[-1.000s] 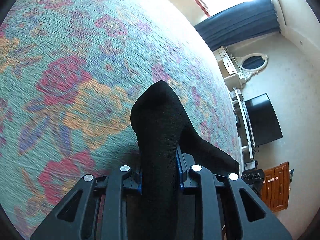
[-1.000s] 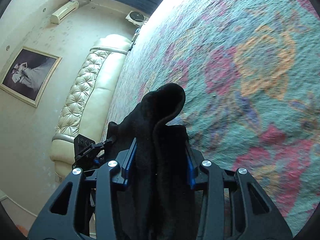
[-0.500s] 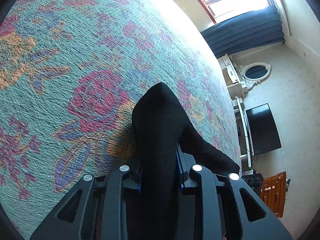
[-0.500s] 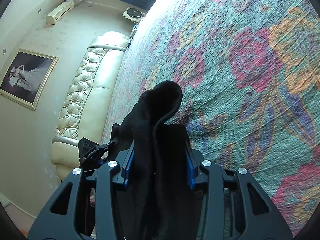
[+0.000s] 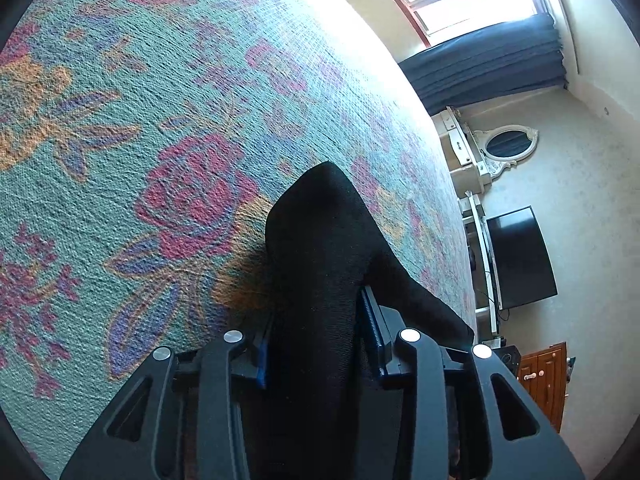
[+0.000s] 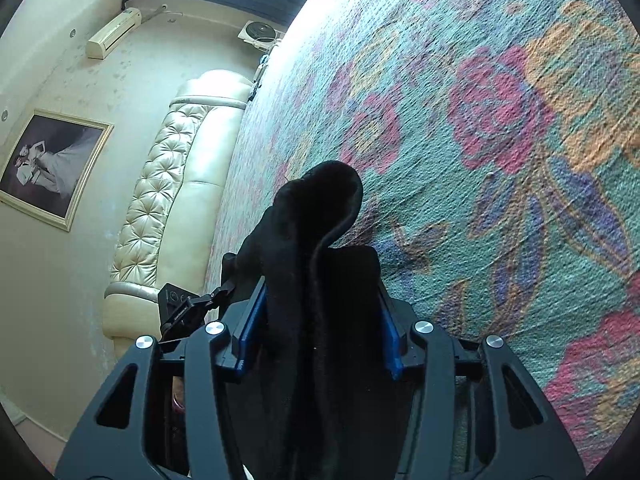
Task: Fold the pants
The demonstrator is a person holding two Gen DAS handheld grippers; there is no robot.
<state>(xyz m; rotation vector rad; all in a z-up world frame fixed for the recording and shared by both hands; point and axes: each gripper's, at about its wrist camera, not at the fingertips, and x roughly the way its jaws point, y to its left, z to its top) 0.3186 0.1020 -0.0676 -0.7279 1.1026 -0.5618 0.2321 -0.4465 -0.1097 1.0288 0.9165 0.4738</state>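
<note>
The black pants (image 5: 320, 240) are pinched in both grippers. In the left wrist view my left gripper (image 5: 316, 332) is shut on a fold of the black fabric, which sticks out past the fingers just above the floral carpet (image 5: 160, 128). In the right wrist view my right gripper (image 6: 316, 320) is shut on another bunch of the pants (image 6: 316, 216), also close over the carpet (image 6: 500, 128). The rest of the pants hangs behind the fingers, hidden. The other gripper's body (image 6: 180, 308) shows at the left of the right wrist view.
The teal carpet with red and orange flowers fills both views. A cream tufted sofa (image 6: 172, 184) lies along the carpet's edge. A black TV (image 5: 520, 256), a white stand, a wooden cabinet (image 5: 544, 380) and a window with dark curtains (image 5: 488, 64) stand on the other side.
Both grippers have moved down closer to the carpet with the pants still pinched; the flower pattern looks larger and sharper now.
</note>
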